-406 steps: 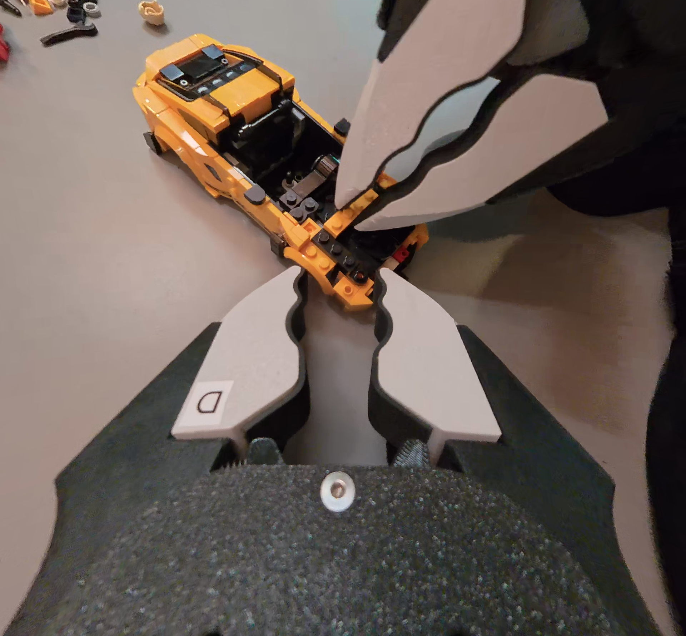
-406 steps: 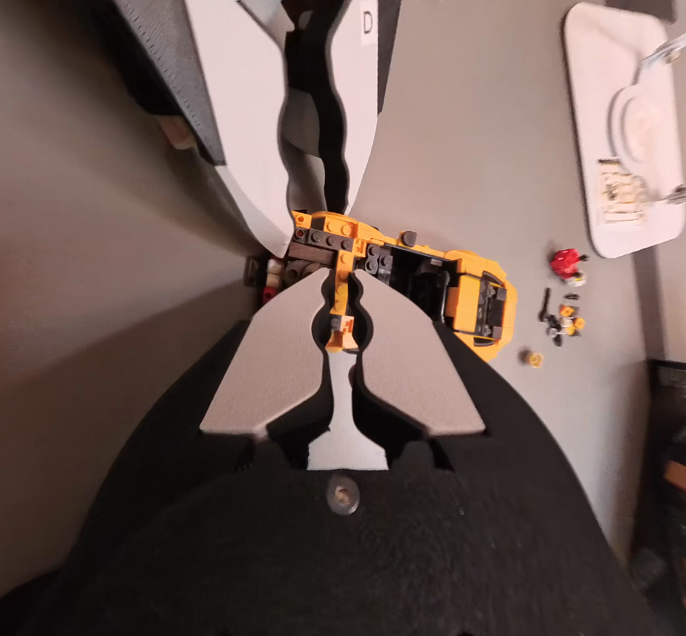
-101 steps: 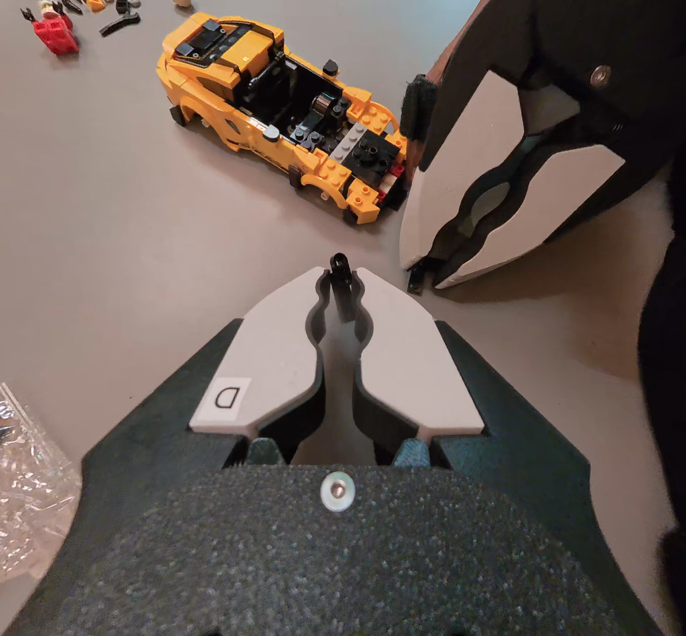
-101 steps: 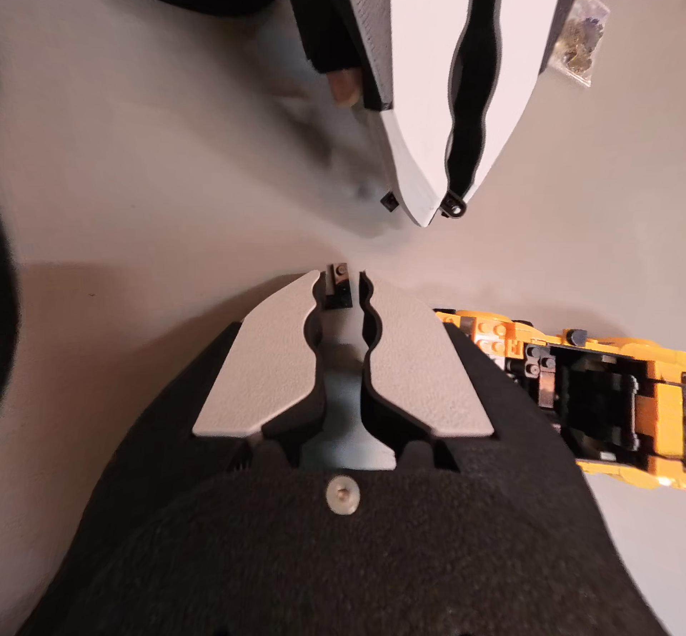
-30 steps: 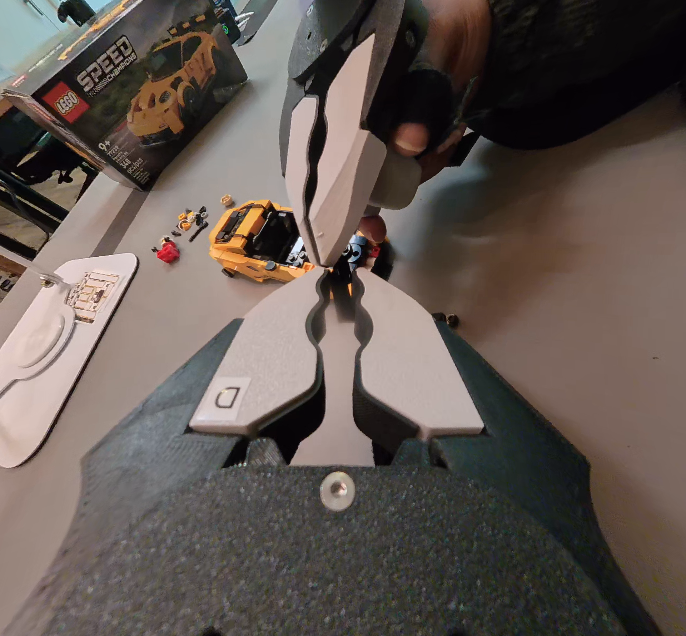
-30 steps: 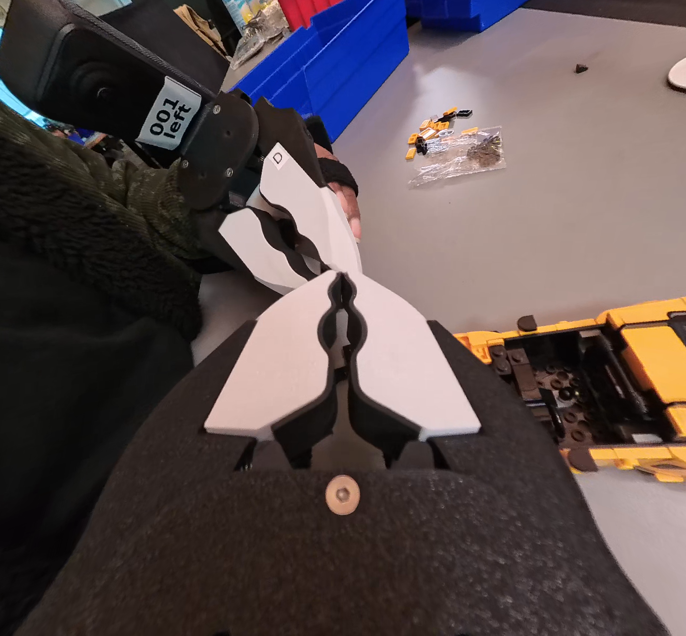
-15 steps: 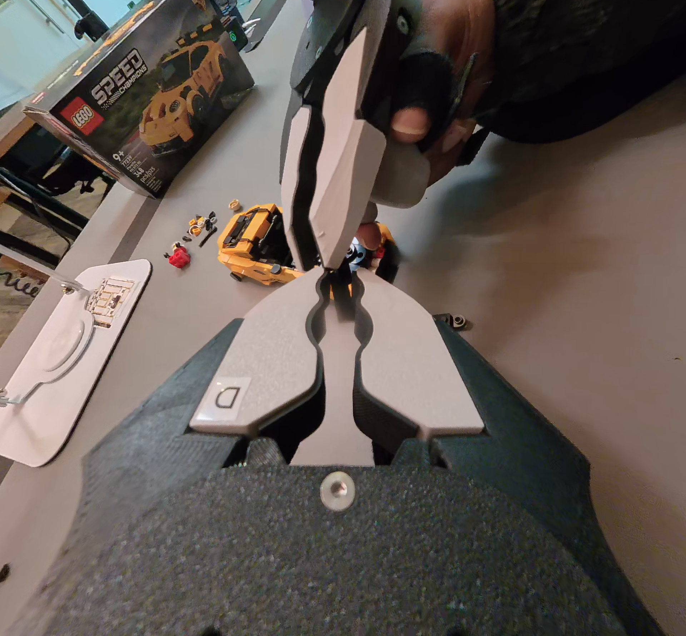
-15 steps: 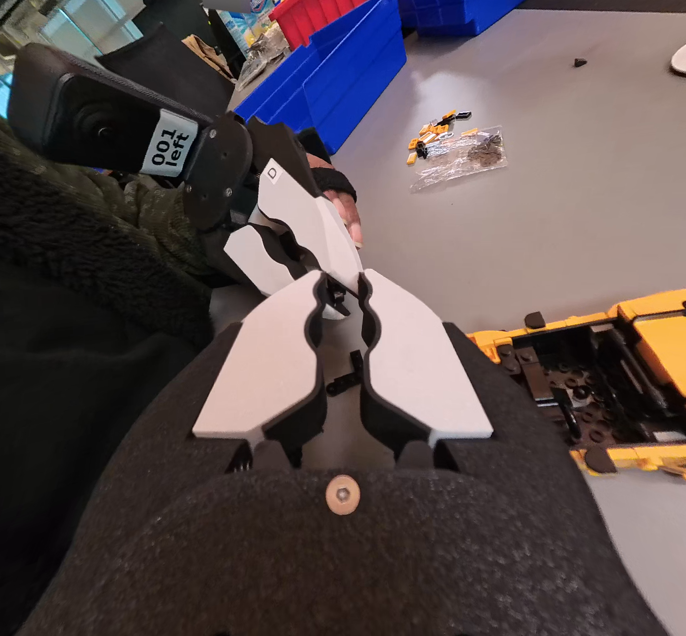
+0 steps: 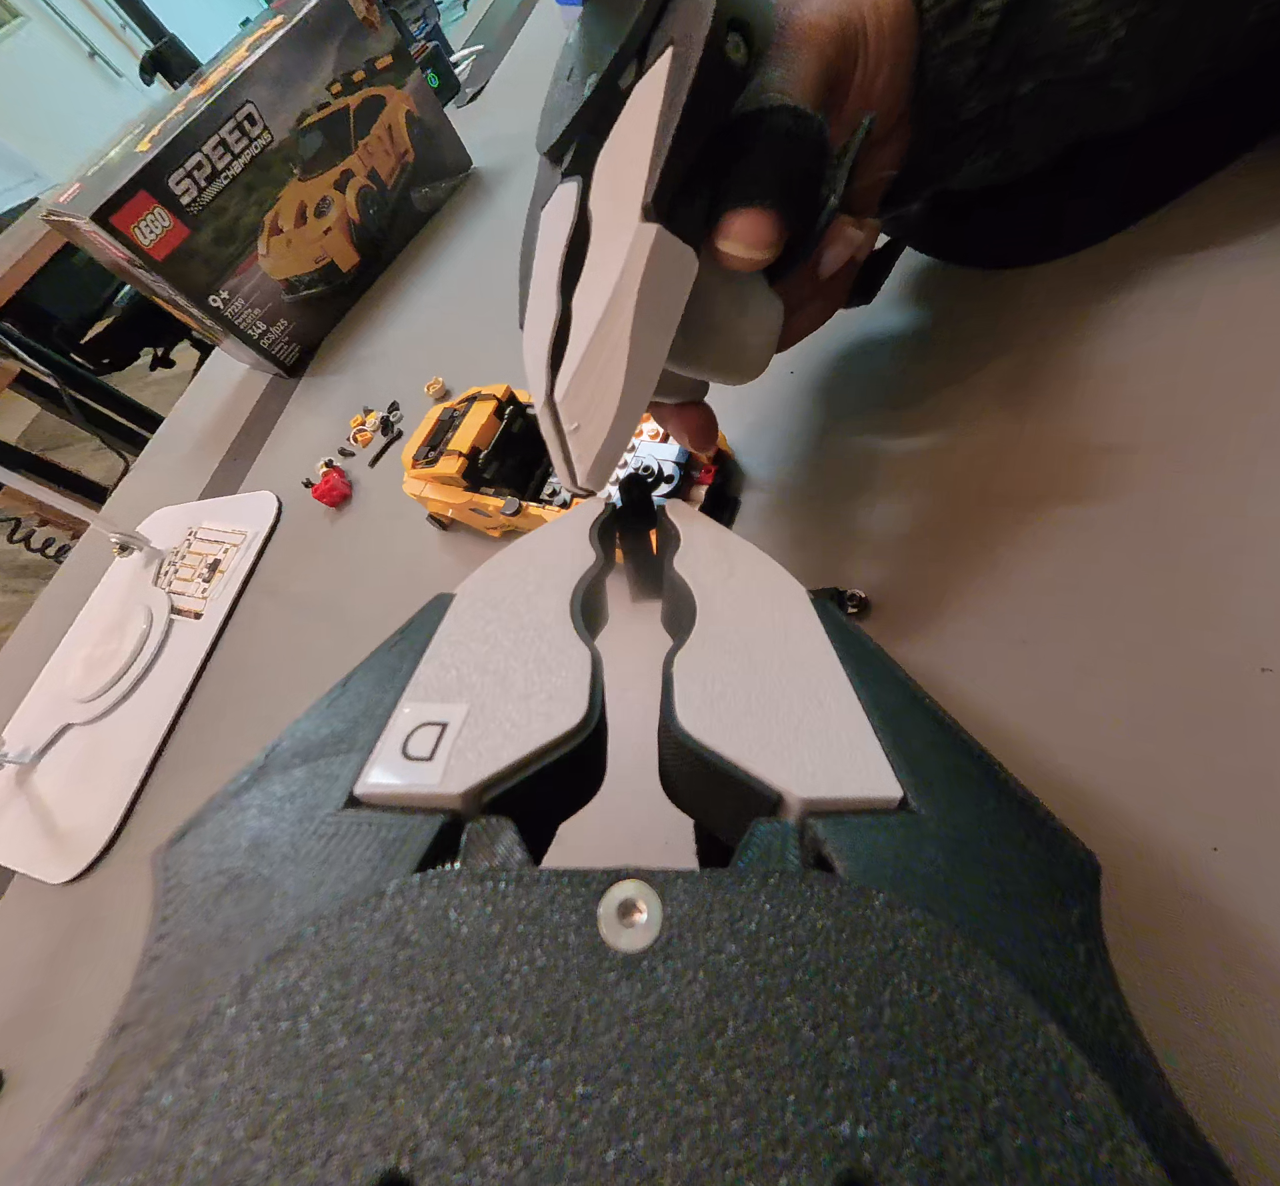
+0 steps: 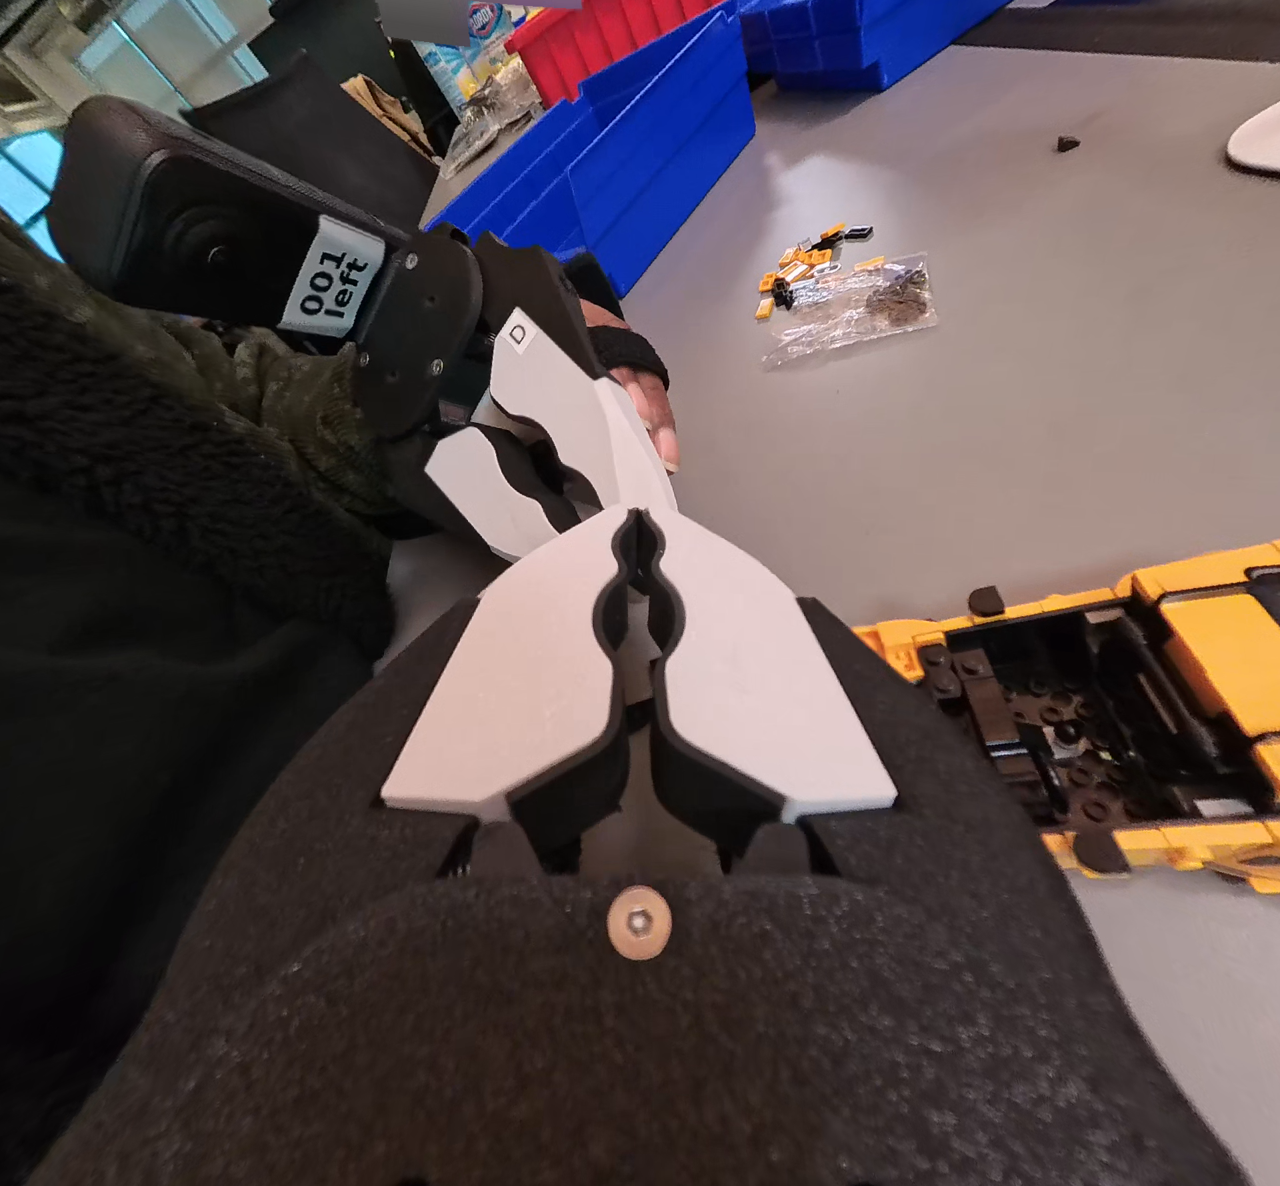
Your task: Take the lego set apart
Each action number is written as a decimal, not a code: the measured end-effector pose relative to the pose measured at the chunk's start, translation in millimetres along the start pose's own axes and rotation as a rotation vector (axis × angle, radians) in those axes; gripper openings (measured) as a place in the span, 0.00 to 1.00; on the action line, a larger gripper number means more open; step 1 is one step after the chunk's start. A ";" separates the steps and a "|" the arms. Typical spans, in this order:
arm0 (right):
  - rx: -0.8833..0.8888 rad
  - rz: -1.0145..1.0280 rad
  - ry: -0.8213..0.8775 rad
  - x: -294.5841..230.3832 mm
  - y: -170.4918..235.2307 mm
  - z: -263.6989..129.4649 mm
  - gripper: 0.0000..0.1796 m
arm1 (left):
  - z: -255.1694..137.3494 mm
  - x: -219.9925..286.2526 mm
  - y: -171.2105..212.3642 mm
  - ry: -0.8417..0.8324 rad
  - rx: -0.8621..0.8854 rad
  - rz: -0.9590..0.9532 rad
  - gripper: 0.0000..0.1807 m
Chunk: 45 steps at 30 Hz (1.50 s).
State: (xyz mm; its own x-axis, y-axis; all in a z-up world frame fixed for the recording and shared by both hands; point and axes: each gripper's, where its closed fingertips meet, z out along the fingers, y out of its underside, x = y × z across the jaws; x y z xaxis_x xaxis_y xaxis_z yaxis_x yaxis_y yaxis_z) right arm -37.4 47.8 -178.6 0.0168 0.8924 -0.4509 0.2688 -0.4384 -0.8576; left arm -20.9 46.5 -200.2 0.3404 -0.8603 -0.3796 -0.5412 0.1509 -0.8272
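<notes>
We've got the left claw [image 9: 632, 515] pinching a small black lego piece [image 9: 636, 540] mid-frame, the right claw [image 10: 638, 519] squeezed closed just beside it, and the yellow lego car [image 9: 485, 460] sits on the table [image 9: 1004, 529] behind.

printed box [image 9: 277, 183] | left gripper [image 9: 632, 515] letter sticker | camera label [image 10: 332, 283]

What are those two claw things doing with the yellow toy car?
A person holds a claw in each hand and is taking a yellow lego car apart on a grey table. The left claw is pinching a small black piece, held up off the table. The right claw is closed, its tips meeting the left one's. The car's roof is off, its black inside showing. Loose bits lie beside it, near the set's box.
</notes>
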 end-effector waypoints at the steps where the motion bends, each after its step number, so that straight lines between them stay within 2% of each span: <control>1: 0.009 0.003 0.002 0.8 -1.3 -0.7 0.00 | -0.5 -1.2 -0.3 -0.001 0.006 -0.011 0.05; 4: 0.034 0.018 0.007 3.6 -5.1 -3.4 0.04 | -1.6 -4.9 -0.4 0.001 0.020 -0.056 0.06; 10: 0.053 0.023 0.023 7.9 -7.5 -7.0 0.05 | -4.4 -11.8 -0.1 0.021 0.055 -0.169 0.06; 15: 0.038 0.034 0.007 5.7 -3.7 -3.5 0.07 | -3.7 -8.7 -1.5 0.039 0.064 -0.170 0.06; 26: 0.003 0.026 0.036 11.7 2.7 -3.1 0.08 | -1.0 -0.6 15.2 0.142 -0.014 -0.248 0.10; 34: -0.045 -0.027 0.110 21.8 9.6 -5.5 0.08 | -12.2 -14.4 59.2 0.143 -0.208 -0.325 0.15; 37: -0.059 -0.040 0.116 22.0 12.1 -4.8 0.08 | -16.7 -18.7 80.7 0.139 -0.306 -0.411 0.18; 41: -0.071 -0.048 0.124 23.7 14.3 -4.6 0.08 | -13.4 -13.9 91.9 0.126 -0.415 -0.547 0.22; 45: -0.077 -0.046 0.127 25.0 15.9 -4.5 0.08 | -7.4 -15.1 91.1 0.057 -0.469 -0.577 0.21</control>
State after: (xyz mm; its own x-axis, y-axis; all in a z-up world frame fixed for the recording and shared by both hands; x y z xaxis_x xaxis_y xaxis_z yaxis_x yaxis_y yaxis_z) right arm -28.3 63.6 -202.4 0.1231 0.9197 -0.3729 0.3449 -0.3919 -0.8529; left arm -81.1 69.7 -266.8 0.6364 -0.7657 0.0938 -0.5641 -0.5448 -0.6205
